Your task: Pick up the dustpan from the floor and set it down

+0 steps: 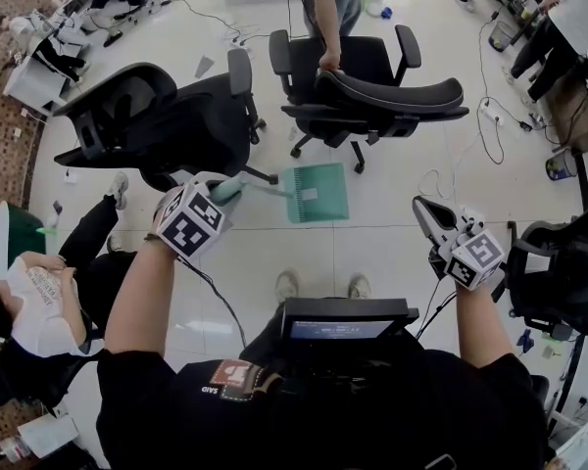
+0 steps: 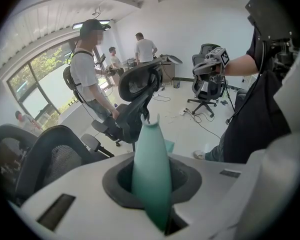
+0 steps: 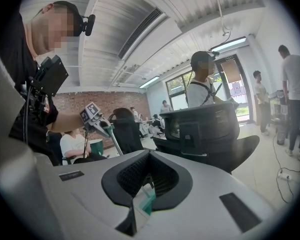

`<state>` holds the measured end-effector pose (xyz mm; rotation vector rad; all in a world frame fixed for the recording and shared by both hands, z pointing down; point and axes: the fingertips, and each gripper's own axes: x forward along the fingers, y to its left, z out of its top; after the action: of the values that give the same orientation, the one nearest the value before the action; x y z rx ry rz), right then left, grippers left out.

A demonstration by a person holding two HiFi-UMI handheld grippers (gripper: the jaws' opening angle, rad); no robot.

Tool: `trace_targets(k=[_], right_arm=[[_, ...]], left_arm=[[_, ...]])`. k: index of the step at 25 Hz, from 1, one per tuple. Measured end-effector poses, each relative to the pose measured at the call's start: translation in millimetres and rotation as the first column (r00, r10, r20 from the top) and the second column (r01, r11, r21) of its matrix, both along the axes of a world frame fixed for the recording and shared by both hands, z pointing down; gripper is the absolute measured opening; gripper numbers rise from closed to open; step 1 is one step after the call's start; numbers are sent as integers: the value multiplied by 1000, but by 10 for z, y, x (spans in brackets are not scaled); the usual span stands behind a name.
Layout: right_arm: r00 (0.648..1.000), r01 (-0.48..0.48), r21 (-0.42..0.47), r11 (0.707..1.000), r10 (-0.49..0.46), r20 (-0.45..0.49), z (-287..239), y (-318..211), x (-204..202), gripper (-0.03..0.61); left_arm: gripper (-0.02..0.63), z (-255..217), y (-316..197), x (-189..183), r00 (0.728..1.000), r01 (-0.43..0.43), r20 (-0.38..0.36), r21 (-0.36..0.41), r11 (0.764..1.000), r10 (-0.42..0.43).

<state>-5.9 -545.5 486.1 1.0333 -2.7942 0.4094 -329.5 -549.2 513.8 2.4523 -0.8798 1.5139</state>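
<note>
Head view alone shows me the dustpan over white floor; left gripper fingers pinch its handle, right gripper fingers pressed together.

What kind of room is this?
Probably an office or workroom. Black swivel chairs stand about, cables trail over the pale tiled floor, and there is a big window along one wall.

Dustpan: lying ahead of my shoes, before both chairs.
Handle: I am clamping it in the left gripper, left of the pan.
Right gripper: I am holding it well right of the pan.
Left chair, right chair: standing side by side behind it.
</note>
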Motion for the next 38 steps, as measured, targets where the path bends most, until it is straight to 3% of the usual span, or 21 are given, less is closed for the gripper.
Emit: trace_targets(k=[6, 14, 19, 28, 33, 38], right_arm=[[1000, 1, -2, 1000, -1, 0, -20, -32, -26, 9], [1000, -3, -30, 1000, 3, -9, 121, -34, 11, 9], [1000, -1, -65, 998, -1, -26, 346, -92, 25, 9], [999, 3, -139, 990, -9, -44, 1083, -197, -92, 9], [999, 7, -179, 984, -14, -38, 1478, -273, -45, 9], [999, -5, -219, 976, -3, -39, 1667, -330, -22, 9]], left_arm=[[87, 24, 6, 49, 999, -3, -32, -22, 1000, 2], [87, 408, -32, 85, 1000, 2, 29, -22, 1000, -1], [87, 1092, -129, 97, 998, 27, 63, -47, 999, -24], [87, 2720, -418, 40, 993, 98, 82, -143, 985, -86], [89, 3493, -522, 193, 991, 90, 111, -156, 984, -73], [91, 3969, -673, 151, 986, 107, 139, -142, 984, -87]])
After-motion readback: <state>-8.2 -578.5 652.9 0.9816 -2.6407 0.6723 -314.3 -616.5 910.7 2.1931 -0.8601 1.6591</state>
